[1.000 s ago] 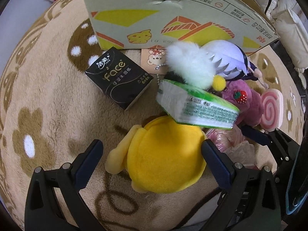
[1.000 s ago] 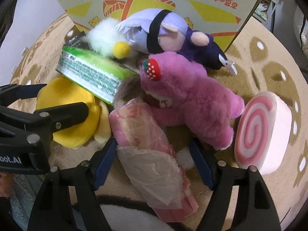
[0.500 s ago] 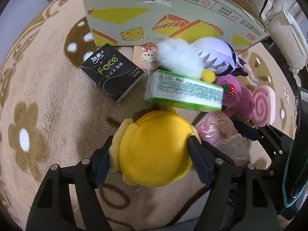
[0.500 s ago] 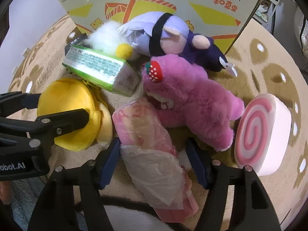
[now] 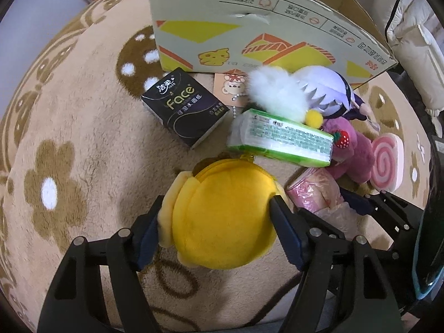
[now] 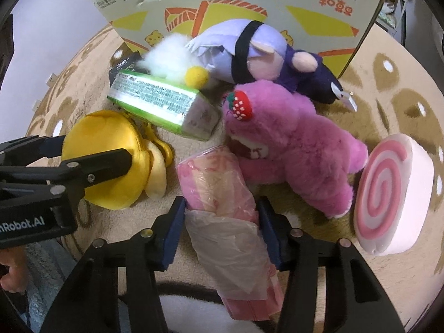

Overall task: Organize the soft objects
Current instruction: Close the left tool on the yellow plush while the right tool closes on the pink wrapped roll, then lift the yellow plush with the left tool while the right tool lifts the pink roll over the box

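A round yellow plush pouch [image 5: 222, 222] sits between the fingers of my left gripper [image 5: 216, 205], which is shut on it, both pads pressed into its sides. It is held just above the rug. In the right wrist view the same pouch [image 6: 97, 133] shows at the left. A pink pack in loose clear plastic [image 6: 213, 180] lies on the rug between the jaws of my right gripper [image 6: 220, 205]. Those jaws are closing, and the pads touch the pack's sides.
Behind lie a green tissue pack [image 5: 283, 141], a black tissue pack [image 5: 183, 108], a white fluffy toy [image 5: 274, 91], a purple-haired doll [image 6: 249, 44], a pink bear [image 6: 291, 144] and a pink swirl cushion [image 6: 388, 194]. A cardboard box [image 5: 249, 27] stands at the back on the beige rug [image 5: 83, 138].
My left jaws closed onto the yellow pouch and raised it slightly. The green pack slid off the pouch onto the rug. My right jaws narrowed onto the pink pack.
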Tool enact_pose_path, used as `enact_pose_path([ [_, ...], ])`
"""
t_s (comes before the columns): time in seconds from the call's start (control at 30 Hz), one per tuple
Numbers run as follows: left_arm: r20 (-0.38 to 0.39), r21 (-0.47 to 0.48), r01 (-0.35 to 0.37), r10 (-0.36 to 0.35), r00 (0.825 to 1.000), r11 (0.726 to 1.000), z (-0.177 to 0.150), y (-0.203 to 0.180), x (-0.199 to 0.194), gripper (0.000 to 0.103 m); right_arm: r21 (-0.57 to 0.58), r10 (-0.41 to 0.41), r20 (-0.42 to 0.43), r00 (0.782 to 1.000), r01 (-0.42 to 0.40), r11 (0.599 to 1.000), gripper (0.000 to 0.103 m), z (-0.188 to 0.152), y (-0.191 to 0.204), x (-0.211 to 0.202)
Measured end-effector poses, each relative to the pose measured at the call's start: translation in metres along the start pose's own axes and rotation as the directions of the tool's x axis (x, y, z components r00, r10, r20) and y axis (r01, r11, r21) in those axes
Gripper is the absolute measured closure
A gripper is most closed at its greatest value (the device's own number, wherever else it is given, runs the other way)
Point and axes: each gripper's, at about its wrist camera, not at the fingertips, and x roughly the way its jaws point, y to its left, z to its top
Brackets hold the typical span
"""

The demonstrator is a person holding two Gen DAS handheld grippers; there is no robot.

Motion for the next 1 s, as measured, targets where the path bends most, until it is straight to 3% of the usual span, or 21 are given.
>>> enact_pose_path([
  [0.27,-0.001,-0.007,-0.016,0.016,1.000,1.000,-0.001,0.002,-0.004,0.030,-0.020,-0.034,0.013,0.999,0.034,0.999,0.049,-0.001,0.008,0.006],
  [0.6,0.034,-0.072,-0.037,0.040,0.999,0.997,-0.008,0.016,-0.015,0.034,-0.004,0.057,0.115,0.992,-0.057,0.998,0.053,0.006,0.005,-0.016],
  [1.0,0.119,-0.059,-0.019,0.026,0.993,0.998,-0.012,0.015,-0.038,0.063,0.046,0.116,0.232,0.966,-0.130,0.990,0.055,-0.003,-0.022,-0.053],
])
